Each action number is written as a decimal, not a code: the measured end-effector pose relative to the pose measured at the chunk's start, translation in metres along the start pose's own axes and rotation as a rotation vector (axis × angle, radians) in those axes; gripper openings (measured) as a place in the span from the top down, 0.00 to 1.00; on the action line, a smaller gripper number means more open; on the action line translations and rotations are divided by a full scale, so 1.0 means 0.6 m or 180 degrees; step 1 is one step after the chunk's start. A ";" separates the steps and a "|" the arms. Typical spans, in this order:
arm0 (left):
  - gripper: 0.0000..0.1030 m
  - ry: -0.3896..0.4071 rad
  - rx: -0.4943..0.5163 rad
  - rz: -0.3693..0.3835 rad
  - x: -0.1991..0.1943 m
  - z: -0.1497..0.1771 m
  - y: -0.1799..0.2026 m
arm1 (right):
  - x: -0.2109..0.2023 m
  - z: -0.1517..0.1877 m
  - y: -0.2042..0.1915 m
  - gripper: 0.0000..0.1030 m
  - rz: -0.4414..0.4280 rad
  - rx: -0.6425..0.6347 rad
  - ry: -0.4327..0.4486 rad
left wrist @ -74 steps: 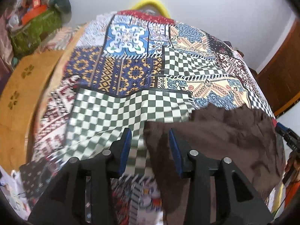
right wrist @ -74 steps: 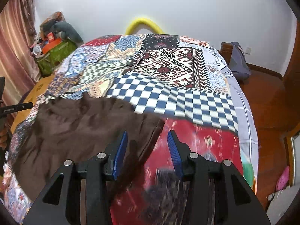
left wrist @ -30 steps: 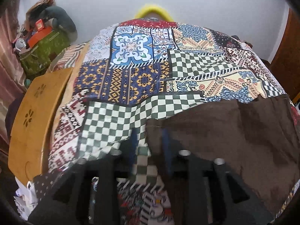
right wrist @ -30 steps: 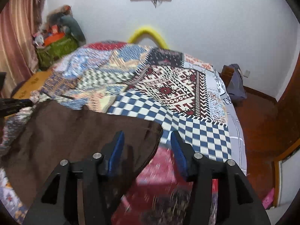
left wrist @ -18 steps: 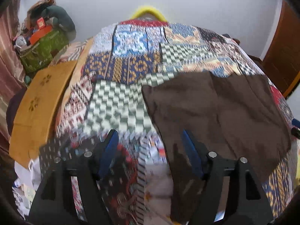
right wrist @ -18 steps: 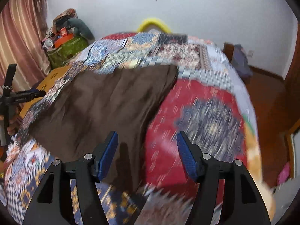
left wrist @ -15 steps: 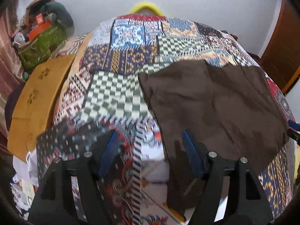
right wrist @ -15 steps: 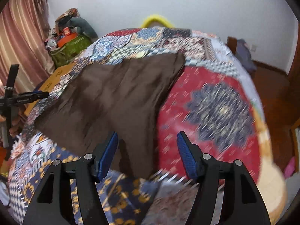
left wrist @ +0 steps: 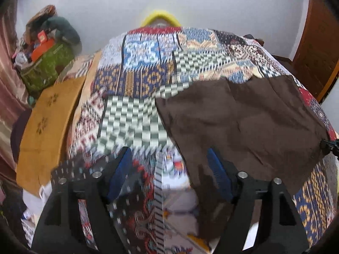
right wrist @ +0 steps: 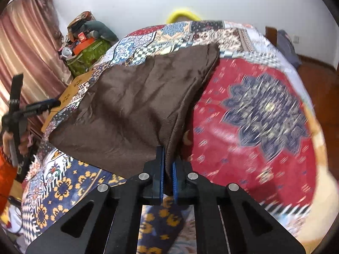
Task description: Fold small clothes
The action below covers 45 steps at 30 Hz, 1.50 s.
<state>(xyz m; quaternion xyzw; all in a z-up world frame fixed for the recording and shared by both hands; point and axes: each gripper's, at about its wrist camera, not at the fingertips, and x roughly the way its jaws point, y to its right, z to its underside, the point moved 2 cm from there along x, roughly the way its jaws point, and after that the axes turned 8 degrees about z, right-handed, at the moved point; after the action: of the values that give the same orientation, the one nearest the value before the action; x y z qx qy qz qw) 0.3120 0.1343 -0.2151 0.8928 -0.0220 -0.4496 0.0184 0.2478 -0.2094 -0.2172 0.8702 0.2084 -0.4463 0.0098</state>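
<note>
A brown garment (left wrist: 243, 122) lies spread on the patchwork bedspread (left wrist: 135, 118). In the right wrist view the brown garment (right wrist: 137, 105) has its near right corner pinched between my right gripper's (right wrist: 167, 175) blue pads and lifted off the bed. My left gripper (left wrist: 169, 173) is open and empty, its jaws wide apart above the garment's near left edge. The left gripper also shows in the right wrist view (right wrist: 42, 105) at the far left. The right gripper's tip shows at the right edge of the left wrist view (left wrist: 330, 145).
A wooden board (left wrist: 46, 127) stands along the bed's left side. A green bag with toys (left wrist: 46, 63) sits in the left corner. A yellow arc (left wrist: 161, 18) rises behind the bed's far end. A wooden door (left wrist: 317, 48) is at the right.
My right gripper has closed on the garment's near right corner and lifted it. My left gripper, shut a second ago, has opened wide, pulled back and stays open.
</note>
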 end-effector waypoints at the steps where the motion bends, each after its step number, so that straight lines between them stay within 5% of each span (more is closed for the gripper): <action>1: 0.26 0.0019 0.0041 0.0011 0.007 -0.013 0.002 | -0.002 -0.009 0.008 0.95 0.0066 -0.0056 0.0000; 10: 0.26 -0.0034 0.0287 0.0364 0.114 -0.117 0.039 | 0.018 -0.073 0.078 0.95 0.0481 -0.0316 -0.0114; 17: 0.26 -0.0368 0.0319 0.0970 0.213 -0.146 0.085 | 0.043 -0.112 0.100 0.95 0.0636 -0.0403 -0.0098; 19: 0.36 -0.0380 0.0300 0.1137 0.220 -0.142 0.093 | 0.055 -0.121 0.104 0.95 0.0668 -0.0420 -0.0112; 20: 0.54 -0.0395 0.0302 0.1215 0.220 -0.139 0.097 | 0.060 -0.127 0.108 0.95 0.0684 -0.0410 -0.0109; 21: 0.58 -0.0435 0.0294 0.1279 0.221 -0.134 0.101 | 0.066 -0.135 0.110 0.95 0.0700 -0.0402 -0.0103; 25: 0.74 -0.0376 0.0367 0.1296 0.205 -0.121 0.107 | 0.081 -0.166 0.117 0.94 0.0779 -0.0334 -0.0039; 27: 0.95 -0.0439 0.0339 0.1361 0.196 -0.112 0.105 | 0.085 -0.178 0.116 0.94 0.0825 -0.0286 0.0006; 30: 0.95 -0.0473 0.0370 0.1235 0.178 -0.090 0.107 | 0.084 -0.191 0.108 0.85 0.0943 -0.0301 0.0051; 33: 0.95 -0.0530 0.0390 0.1140 0.155 -0.065 0.110 | 0.069 -0.191 0.093 0.52 0.0965 -0.0323 0.0097; 34: 0.95 -0.0544 0.0371 0.1121 0.147 -0.057 0.109 | 0.063 -0.189 0.088 0.48 0.0963 -0.0333 0.0144; 45: 0.96 -0.0746 -0.0039 0.1144 0.037 0.070 0.125 | -0.037 -0.082 0.005 0.47 0.0500 -0.0472 0.0189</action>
<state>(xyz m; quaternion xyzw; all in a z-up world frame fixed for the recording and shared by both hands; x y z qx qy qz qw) 0.2894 0.0578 -0.2540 0.8160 -0.1800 -0.5399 0.1010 0.2752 -0.2099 -0.1707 0.8936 0.1722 -0.4016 0.1030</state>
